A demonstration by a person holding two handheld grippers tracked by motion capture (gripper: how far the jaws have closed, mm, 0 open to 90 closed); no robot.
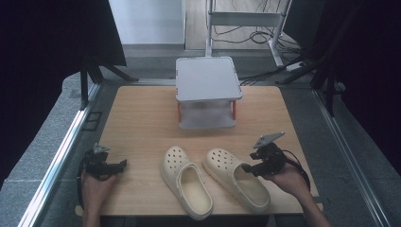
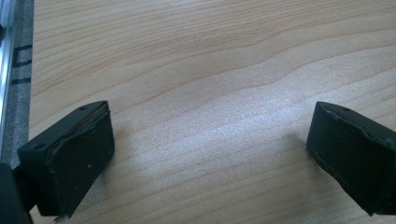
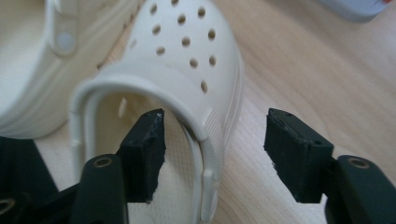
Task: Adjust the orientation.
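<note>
Two clogs point(image 1: 213, 179), right gripper point(image 3: 215, 149) straddling rim

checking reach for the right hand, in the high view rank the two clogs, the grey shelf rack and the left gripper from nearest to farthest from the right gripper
1. Right clog: jaws straddle its side wall.
2. Left clog: just beyond, toward the table's middle.
3. Grey shelf rack: at the table's far edge.
4. Left gripper: near the table's left edge, jaws open over bare wood.

Measured from the right gripper.
</note>
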